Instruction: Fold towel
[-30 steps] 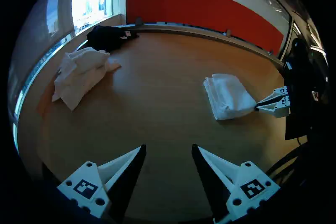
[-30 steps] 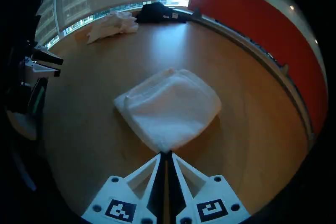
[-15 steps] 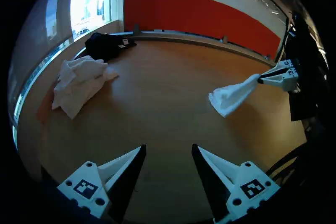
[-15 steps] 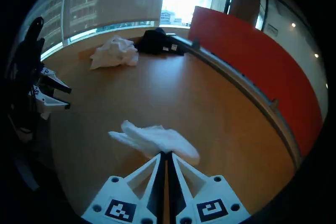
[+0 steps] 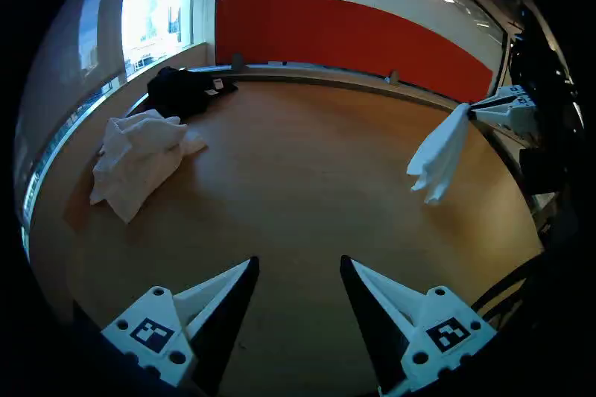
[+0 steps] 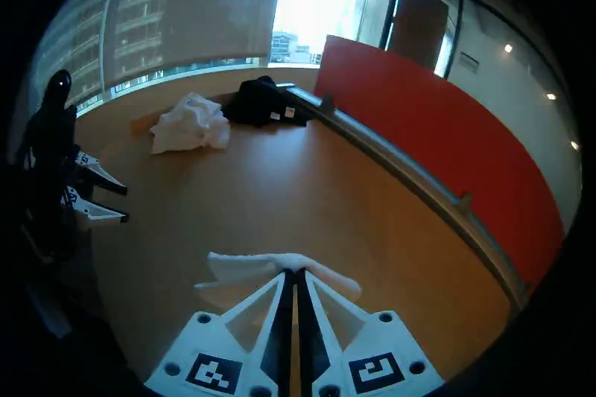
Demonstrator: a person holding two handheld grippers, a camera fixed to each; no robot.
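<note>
Looks like a carry-off: pinches the folded towel [image 5: 438,153] by one end with the right gripper [image 6: 296,278], with jaws pressed tight together on the cloth, and holds it hanging free in the air above the worktop [image 5: 298,173], toward the edge opposite the window. Droops limp and long below the pinch in the left gripper view; bunches just ahead of the jaws in the right gripper view, so cannot vouch for intact folds. Hovers the left gripper [image 5: 298,261] low by the near edge, with jaws spread wide and gripping nothing, well apart from the towel. Best done slowly: hold the pinch firm, avoid swinging, and lower to touch the hanging end down first, then lay the rest over it rather than dropping it in a heap. Worth bringing the spread jaws in under the loose end to steady the layers against slipping. Pick a bare patch well away from the crumpled pile of white cloths [image 5: 138,160] and the dark bundle [image 5: 182,90] near the far corner on the window side, to avoid mixing done with undone. Release only once flat, then press the top lightly to square the edges.
</note>
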